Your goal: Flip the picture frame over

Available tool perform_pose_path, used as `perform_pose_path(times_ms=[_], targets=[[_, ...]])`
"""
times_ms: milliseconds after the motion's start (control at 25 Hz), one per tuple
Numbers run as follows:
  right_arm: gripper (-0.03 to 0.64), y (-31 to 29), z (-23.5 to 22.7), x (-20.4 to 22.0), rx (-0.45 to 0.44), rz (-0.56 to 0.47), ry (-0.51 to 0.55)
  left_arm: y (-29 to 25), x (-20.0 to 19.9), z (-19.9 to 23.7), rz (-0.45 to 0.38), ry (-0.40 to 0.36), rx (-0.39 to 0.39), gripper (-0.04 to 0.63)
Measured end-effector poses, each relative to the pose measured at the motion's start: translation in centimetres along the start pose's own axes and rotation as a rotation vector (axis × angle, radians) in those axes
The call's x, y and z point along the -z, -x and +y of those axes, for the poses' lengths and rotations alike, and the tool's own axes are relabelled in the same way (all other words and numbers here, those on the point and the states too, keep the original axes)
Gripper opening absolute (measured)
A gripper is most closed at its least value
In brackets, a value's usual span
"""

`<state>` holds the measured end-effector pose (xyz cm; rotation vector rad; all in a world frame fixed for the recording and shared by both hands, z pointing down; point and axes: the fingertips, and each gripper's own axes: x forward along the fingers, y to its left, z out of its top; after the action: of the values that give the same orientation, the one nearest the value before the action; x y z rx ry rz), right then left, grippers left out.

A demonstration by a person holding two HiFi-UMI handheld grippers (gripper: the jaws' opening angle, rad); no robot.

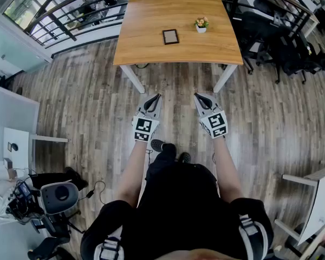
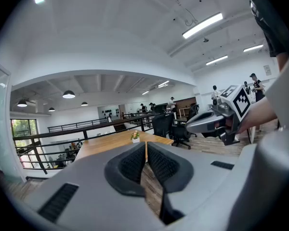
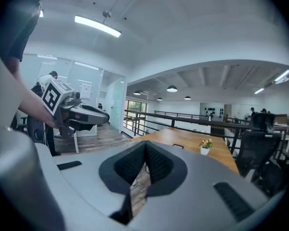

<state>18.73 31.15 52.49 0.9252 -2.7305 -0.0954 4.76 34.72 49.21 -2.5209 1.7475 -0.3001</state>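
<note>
I see my left gripper (image 1: 157, 96) and right gripper (image 1: 197, 96) both closed on nothing, well short of the picture frame (image 1: 170, 36) lying on the surface (image 1: 146, 42).

We're in an open-plan office: black swivel chairs (image 1: 292, 45) crowd the wooden table's (image 1: 151, 15) right edge, strip lights (image 2: 202, 25) overhead, black railing (image 1: 65, 7) behind.

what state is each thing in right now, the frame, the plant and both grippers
picture frame: lying flat on the table, nothing touching it
flower pot: upright on the table, beside the frame, apart from it
left gripper: shut, empty, over the floor short of the table
right gripper: shut, empty, over the floor short of the table
</note>
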Motion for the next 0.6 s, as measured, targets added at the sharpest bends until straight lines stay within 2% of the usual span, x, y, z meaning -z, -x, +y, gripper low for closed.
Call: perform_pose_path(times_ms=[240,480,600], targets=[[0.007,0.9,1.4,1.1,-0.001,0.035,-0.018,1.5,0.3,-0.1,0.010,0.029,-0.003,0.029],[0.008,1.0,1.5,0.6,0.003,0.013,-0.026,1.7,1.2,0.0,0.039,0.034,-0.010,0.030],[0.032,1.1,1.7,0.4,0.006,0.015,-0.030,1.9,1.1,0.2,0.031,0.036,-0.011,0.031]])
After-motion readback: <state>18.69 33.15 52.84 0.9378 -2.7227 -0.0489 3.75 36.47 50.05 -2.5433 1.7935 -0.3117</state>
